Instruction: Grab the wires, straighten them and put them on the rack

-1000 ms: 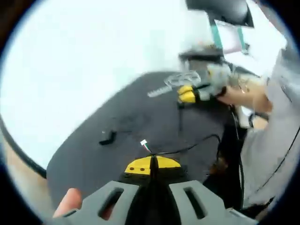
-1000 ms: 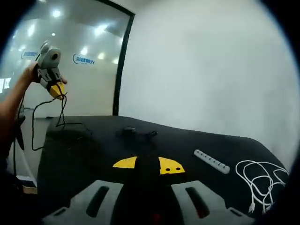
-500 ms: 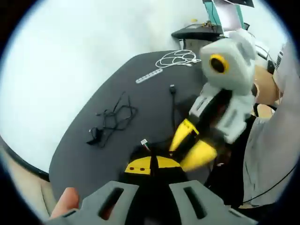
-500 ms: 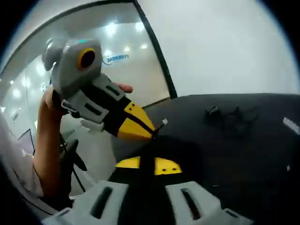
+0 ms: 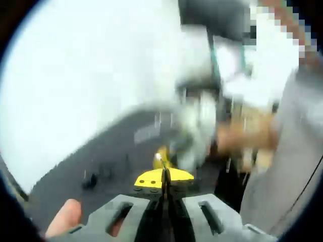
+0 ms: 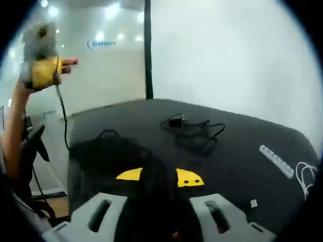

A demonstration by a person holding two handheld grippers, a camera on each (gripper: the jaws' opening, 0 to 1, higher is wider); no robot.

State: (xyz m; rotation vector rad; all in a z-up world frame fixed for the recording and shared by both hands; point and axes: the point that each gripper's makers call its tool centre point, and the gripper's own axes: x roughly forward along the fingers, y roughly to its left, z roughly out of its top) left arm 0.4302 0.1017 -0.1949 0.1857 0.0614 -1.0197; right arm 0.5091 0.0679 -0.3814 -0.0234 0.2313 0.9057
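Note:
My left gripper is shut on a thin black wire whose white connector sticks out just past the yellow pads. In the right gripper view, the left gripper is held high at the far left, and the black wire hangs slack from it towards the table edge. My right gripper hovers low over the black table, its yellow pads standing apart with a dark blur between them. In the left gripper view, the right gripper is a pale smear beyond my jaws.
A tangled black cable with an adapter lies mid-table. A white power strip and a coiled white cable lie at the right. A person's arm is at the left, and a thumb shows beside my left jaws.
The two grippers were close together at the wire half a second ago and have now drawn far apart. The right gripper's pads stand wider. The left gripper view has blurred from fast motion.

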